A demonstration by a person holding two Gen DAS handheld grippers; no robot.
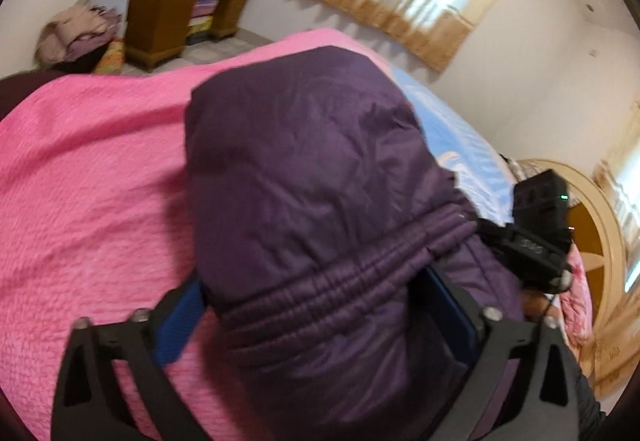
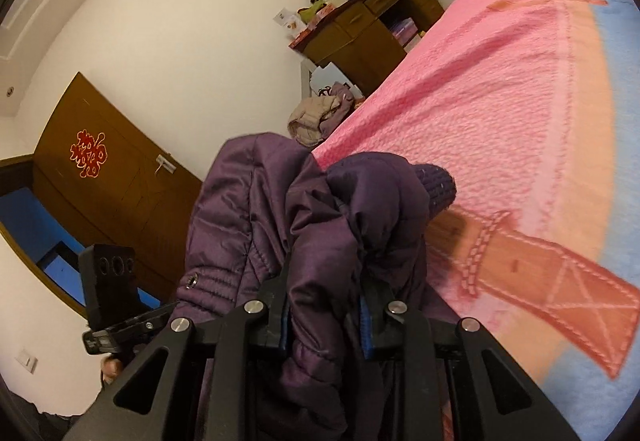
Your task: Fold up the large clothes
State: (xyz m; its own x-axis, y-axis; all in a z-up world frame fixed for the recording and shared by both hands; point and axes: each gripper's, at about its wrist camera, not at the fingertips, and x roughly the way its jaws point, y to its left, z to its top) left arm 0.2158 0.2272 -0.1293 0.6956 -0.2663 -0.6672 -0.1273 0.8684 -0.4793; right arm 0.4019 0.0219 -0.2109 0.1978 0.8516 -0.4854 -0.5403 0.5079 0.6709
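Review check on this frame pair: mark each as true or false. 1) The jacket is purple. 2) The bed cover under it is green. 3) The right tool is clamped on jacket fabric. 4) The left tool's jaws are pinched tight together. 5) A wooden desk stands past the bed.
1) True: the jacket is purple.
2) False: the bed cover is pink.
3) True: the right tool grips bunched fabric.
4) False: the left tool stands wide, the jacket between its jaws.
5) True: the desk stands by the wall.

Jacket (image 1: pixel 312 169) on bedspread (image 1: pixel 88 169), desk (image 1: pixel 176 1) beyond the bed
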